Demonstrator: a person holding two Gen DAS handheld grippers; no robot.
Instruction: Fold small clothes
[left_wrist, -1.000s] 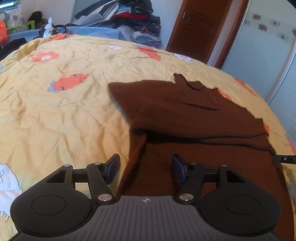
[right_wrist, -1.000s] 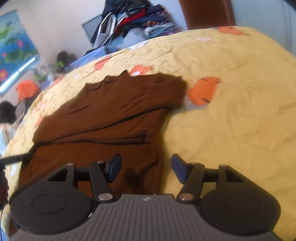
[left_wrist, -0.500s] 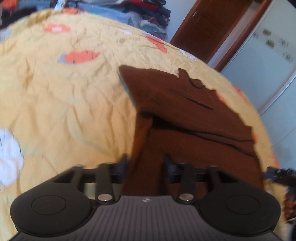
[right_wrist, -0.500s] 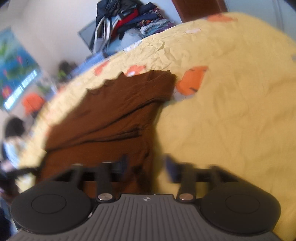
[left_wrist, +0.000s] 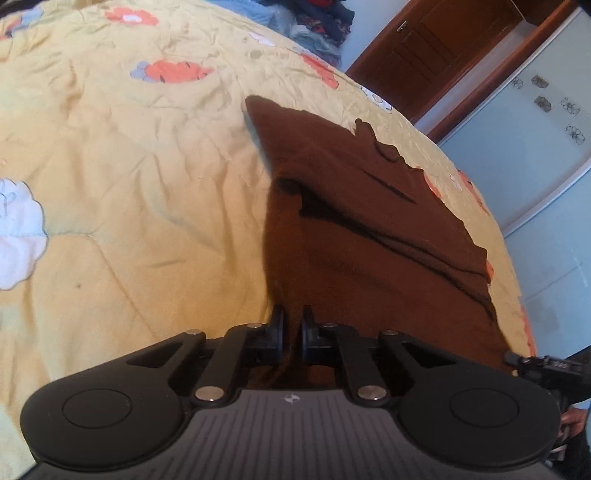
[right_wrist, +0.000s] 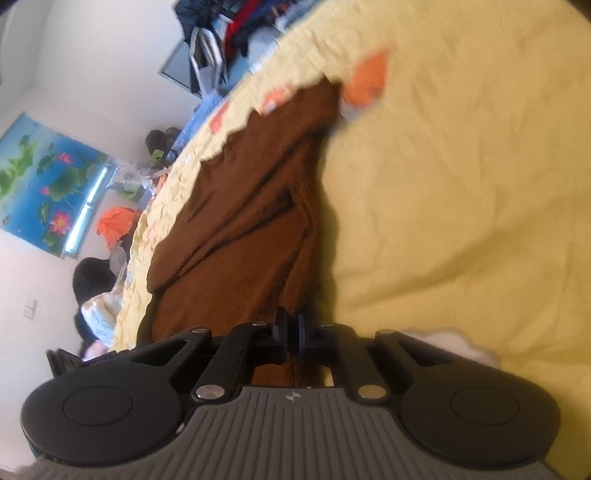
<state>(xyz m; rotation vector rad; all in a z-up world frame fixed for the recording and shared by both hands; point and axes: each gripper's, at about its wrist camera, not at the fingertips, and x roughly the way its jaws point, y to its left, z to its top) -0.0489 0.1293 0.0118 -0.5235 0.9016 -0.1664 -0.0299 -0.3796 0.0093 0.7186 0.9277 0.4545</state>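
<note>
On one yellow quilt (left_wrist: 110, 184), two tools, left (left_wrist: 292, 325) and right (right_wrist: 291, 325), pinch one brown sweater (left_wrist: 351, 221).

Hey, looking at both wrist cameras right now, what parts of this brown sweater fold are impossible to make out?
- Near hem of the brown knitted sweater: left wrist view, hidden behind the left gripper body.
- Same hem, right wrist view: covered by the right gripper.
- Folded-in sleeves: both views, dark fabric merges, layers unclear.
- Far collar edge: right wrist view, blurred.
- Yellow patterned bedspread under the sweater: hidden by it.
</note>
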